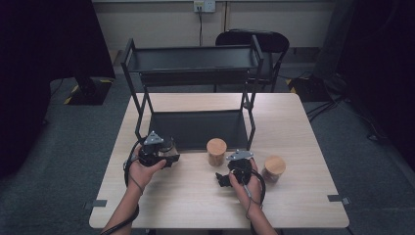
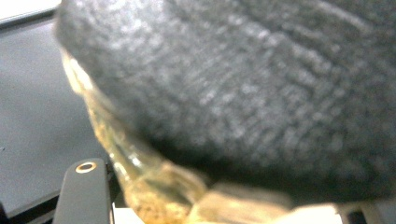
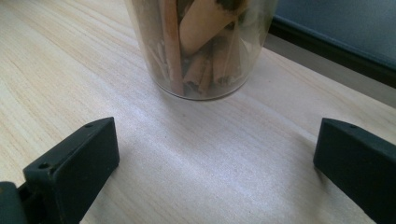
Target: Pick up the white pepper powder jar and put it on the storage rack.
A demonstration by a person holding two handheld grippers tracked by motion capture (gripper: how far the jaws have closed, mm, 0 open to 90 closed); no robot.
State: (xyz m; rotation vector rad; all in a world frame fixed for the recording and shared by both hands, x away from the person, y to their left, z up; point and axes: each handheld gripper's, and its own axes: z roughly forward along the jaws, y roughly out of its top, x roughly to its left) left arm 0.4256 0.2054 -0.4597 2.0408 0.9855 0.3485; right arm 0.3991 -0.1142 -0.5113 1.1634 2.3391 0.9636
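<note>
Jar [image 2: 140, 186] with a dark lid sits clamped in the left tool [image 1: 164, 157] by the shelf [image 1: 195, 128] for stowing; the right tool [image 3: 215, 163] gapes before another jar [image 3: 201, 46].

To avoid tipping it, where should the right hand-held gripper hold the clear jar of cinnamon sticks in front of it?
Grip the clear jar of cinnamon sticks on its straight round wall, below the wooden lid, coming level from the person's side. It stands upright, and the open right hand-held gripper already faces it.

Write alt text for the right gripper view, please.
A clear jar of cinnamon sticks stands on the wooden table, just ahead of the open right gripper. A dark shelf edge crosses the upper right.
</note>
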